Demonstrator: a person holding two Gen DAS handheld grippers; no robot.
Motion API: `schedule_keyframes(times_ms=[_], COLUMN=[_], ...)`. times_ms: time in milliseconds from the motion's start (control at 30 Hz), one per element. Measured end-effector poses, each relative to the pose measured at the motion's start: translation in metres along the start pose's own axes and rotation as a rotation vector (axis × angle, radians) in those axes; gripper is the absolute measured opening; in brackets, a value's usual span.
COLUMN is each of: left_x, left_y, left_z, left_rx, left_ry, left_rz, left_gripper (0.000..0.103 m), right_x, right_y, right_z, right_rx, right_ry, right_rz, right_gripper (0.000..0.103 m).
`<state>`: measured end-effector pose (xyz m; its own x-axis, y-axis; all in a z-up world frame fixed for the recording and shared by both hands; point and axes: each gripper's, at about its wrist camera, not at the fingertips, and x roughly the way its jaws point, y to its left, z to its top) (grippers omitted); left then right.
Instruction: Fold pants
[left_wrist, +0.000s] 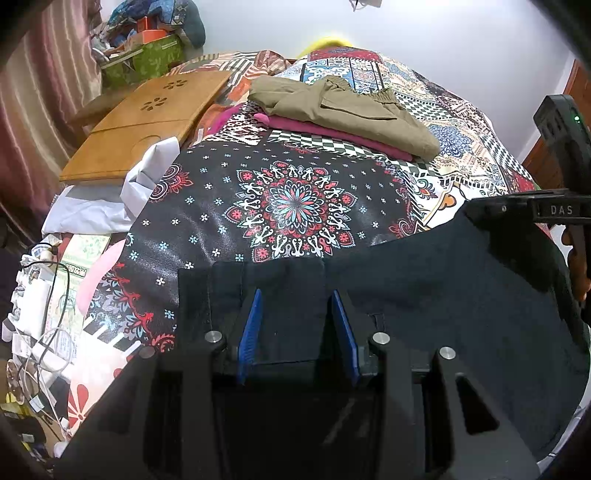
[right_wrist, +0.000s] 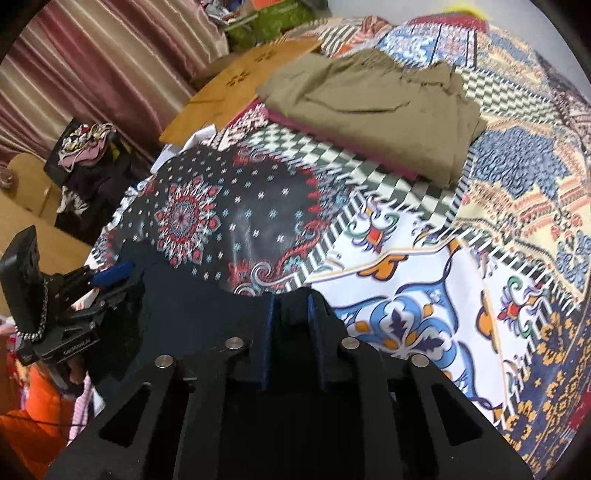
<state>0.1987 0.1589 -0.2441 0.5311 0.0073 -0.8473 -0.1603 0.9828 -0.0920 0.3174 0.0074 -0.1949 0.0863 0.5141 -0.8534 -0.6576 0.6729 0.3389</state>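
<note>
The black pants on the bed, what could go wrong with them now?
1. The right gripper pinches only a small bunch of the black pants, so the cloth might slip out when lifted.
2. The left gripper has cloth between its blue pads, but the grip looks loose; one corner could drop and fold crooked.
3. Swinging the pants forward might knock the folded khaki pants.

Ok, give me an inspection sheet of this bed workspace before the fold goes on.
Surface: patterned bedspread, mostly bare.
Job's things: dark pants at near edge.
Clutter: folded olive pants on maroon garment; wooden lap tray.
Grippers: left gripper shut on pants fabric; right gripper shut on pants edge.
Cables: white and black leads beside bed.
Surroundings: curtain, white wall.
</note>
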Motion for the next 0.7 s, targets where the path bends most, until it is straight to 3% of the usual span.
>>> schedule_keyframes(times_ms=[133, 233, 367, 467, 600, 700], left_x=[0.0, 0.0, 0.002, 0.002, 0.003, 0.003], left_y=[0.0, 0.0, -0.002, -0.004, -0.005, -0.005], left_z=[-0.001, -0.001, -0.001, 0.0, 0.0, 0.0], left_rx=[0.002, 0.003, 0.007, 0.01, 0.012, 0.011], left_ry=[0.001, 0.002, 0.0, 0.0, 0.0, -0.001], left_rz=[0.001, 0.003, 0.009, 0.018, 0.019, 0.017], left_gripper=[0.04, 0.04, 0.04, 0.04, 0.04, 0.04], right_x=[-0.015, -0.03, -0.049, -0.041, -0.012, 0.01], right_y=[-0.01, -0.033, -0.022, -0.007, 0.006, 0.0], right_z=[0.008, 0.015, 0.013, 0.007, 0.001, 0.0], right_rx=[0.009, 0.096, 0.036, -0.012, -0.072, -0.063], right_ry=[-0.093, -0.106, -0.109, -0.058, 0.025, 0.106], right_rz=[-0.112, -0.088, -0.073, -0.05, -0.073, -0.042], right_gripper=[0.008, 0.009, 0.011, 0.013, 0.029, 0.03])
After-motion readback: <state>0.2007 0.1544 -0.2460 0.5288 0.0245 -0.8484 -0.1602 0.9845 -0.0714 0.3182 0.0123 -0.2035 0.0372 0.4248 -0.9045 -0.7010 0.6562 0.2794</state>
